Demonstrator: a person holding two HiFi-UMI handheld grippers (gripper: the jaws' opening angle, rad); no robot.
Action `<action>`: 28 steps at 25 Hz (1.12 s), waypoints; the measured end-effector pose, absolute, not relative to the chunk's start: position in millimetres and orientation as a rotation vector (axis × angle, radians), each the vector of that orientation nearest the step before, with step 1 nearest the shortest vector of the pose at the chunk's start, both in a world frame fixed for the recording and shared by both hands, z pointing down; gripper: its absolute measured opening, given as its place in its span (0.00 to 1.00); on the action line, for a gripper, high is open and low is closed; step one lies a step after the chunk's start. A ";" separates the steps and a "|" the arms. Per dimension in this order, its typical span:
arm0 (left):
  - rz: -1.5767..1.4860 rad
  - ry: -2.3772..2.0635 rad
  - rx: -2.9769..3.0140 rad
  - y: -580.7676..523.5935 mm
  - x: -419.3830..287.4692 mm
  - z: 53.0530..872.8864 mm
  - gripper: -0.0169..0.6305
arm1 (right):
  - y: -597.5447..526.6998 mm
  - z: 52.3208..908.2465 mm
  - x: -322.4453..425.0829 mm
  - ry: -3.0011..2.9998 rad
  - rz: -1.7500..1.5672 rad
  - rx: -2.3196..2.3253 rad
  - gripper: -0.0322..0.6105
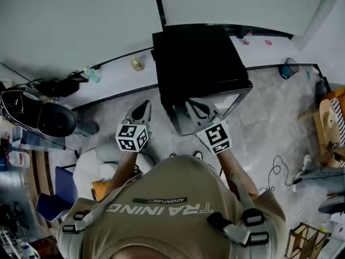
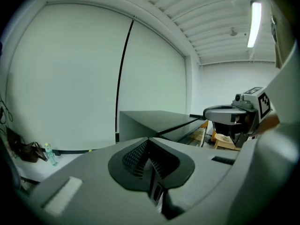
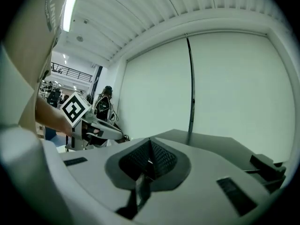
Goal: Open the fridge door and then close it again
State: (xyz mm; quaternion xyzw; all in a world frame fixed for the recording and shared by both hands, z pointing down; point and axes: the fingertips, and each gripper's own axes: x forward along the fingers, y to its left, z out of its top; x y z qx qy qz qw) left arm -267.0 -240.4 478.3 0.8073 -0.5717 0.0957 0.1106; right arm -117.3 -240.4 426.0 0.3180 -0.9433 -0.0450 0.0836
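The left claw (image 2: pixel 149 143) was found with its jaws brought together and nothing between them. The right claw (image 3: pixel 150 146) was likewise closed on nothing. No contact with anything was shown by either gripper view.

In the head view the left claw (image 1: pixel 143 108) was held over the floor just beside the left front corner of the fridge (image 1: pixel 200 58). The right claw (image 1: pixel 197 109) was held in front of the door (image 1: pixel 218 108) and overlapped its face in the picture. Whether the door was touched could not be settled from there. Both claws were pointed forward from a little above the fridge's top, as its dark upper surface (image 2: pixel 159 118) was looked down on slightly. This was judged a ready stance rather than a grasp.

The fridge, a low black box, was set on the floor with its back to the pale wall and its door turned toward the person, so that it could be reached straight ahead. The door appeared flush and shut, so the opening was judged not yet begun. No handle could be made out.

The right claw, being nearer, was judged the likelier one for the door. Its jaws would have to be parted, or hooked behind an edge. The left claw was kept aside, probably so that the swing would be left free.
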 end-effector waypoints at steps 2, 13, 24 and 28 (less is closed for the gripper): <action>0.281 -1.695 2.390 -241.4 -265.5 467.3 0.03 | -242.2 415.5 -113.9 -2.829 -0.153 0.969 0.04; 0.261 -1.715 2.470 -252.6 -239.5 429.4 0.03 | -263.5 378.6 -87.6 -2.870 -0.142 1.075 0.04; 0.263 -1.717 2.468 -252.6 -233.3 427.3 0.03 | -266.8 380.4 -74.0 -2.894 -0.010 1.114 0.04; 0.277 -1.709 2.481 -252.8 -231.3 426.5 0.03 | -266.7 382.5 -78.9 -2.891 -0.013 1.088 0.04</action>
